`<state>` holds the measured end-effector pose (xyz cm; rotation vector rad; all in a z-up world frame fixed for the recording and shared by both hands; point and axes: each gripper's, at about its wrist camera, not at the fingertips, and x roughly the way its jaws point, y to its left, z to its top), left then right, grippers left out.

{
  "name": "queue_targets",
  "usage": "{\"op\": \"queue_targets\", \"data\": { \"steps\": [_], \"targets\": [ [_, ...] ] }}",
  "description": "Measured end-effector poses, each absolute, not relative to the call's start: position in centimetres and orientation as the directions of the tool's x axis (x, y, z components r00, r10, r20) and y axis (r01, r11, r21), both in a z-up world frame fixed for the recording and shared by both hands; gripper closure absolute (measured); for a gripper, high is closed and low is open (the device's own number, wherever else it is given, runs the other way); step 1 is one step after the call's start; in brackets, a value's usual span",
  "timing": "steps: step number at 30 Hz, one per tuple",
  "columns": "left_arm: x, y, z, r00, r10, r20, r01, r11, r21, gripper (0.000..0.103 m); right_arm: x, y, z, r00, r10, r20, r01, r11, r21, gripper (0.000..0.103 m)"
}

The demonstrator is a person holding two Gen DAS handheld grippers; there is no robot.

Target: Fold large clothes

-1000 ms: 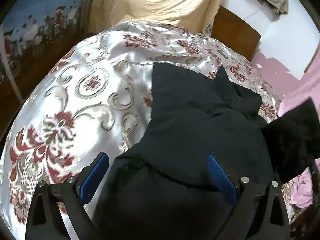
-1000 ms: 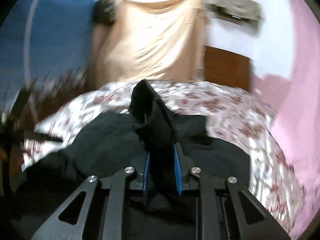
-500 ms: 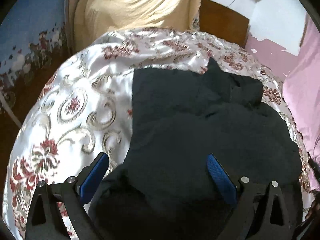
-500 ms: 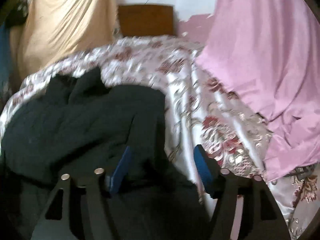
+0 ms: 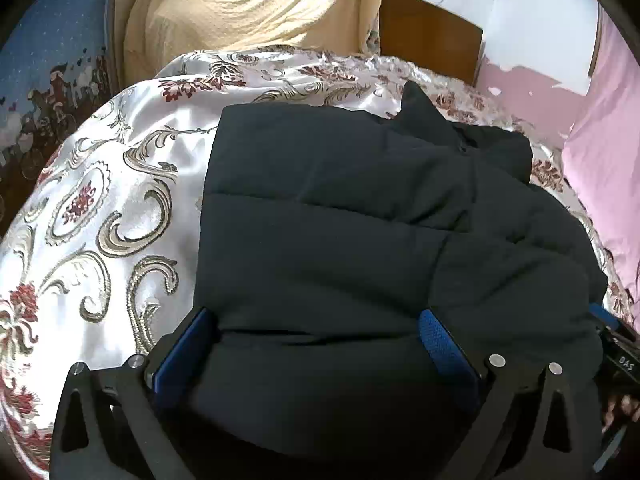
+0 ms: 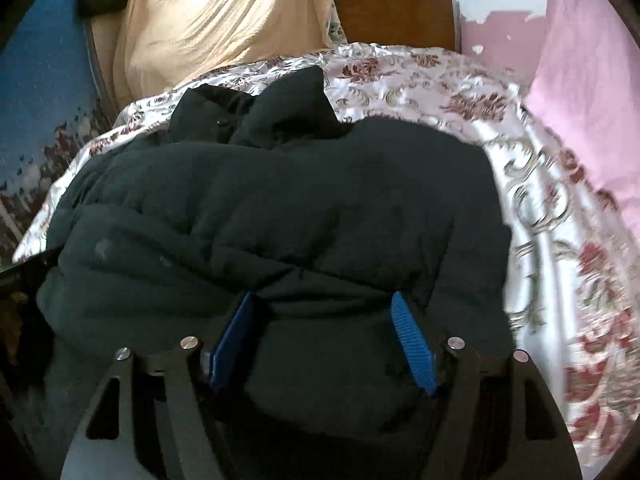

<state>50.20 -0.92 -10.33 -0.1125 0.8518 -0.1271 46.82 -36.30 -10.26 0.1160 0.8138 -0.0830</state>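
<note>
A large black padded jacket [image 5: 352, 216] lies folded on the bed; it also fills the right wrist view [image 6: 280, 208]. Its collar end points toward the headboard. My left gripper [image 5: 316, 334] is open, its blue pads straddling the near edge of the jacket. My right gripper [image 6: 324, 328] is open too, with a bulge of the jacket's near edge between its pads. The right gripper's tip shows at the right edge of the left wrist view [image 5: 612, 340].
The bed has a white satin cover with red and gold flowers [image 5: 100, 216]. A yellow cloth [image 5: 248, 8] hangs at the head, beside a wooden headboard [image 6: 392, 8]. A pink sheet [image 6: 588, 80] lies on the right.
My right gripper has let go of the black fold it held raised and opened; the fold now lies on the jacket. Both grippers sit lower at the jacket's near edge.
</note>
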Motion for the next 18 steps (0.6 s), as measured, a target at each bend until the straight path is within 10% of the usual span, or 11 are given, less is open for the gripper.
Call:
{"op": "queue_targets", "data": {
  "steps": [18],
  "targets": [
    [50.4,-1.3,-11.8,0.667,-0.153,-0.729,0.062,0.987,-0.15,0.0,47.0,-35.4,-11.9,0.703,-0.008,-0.711,0.128,0.985,0.116,0.035]
  ]
}}
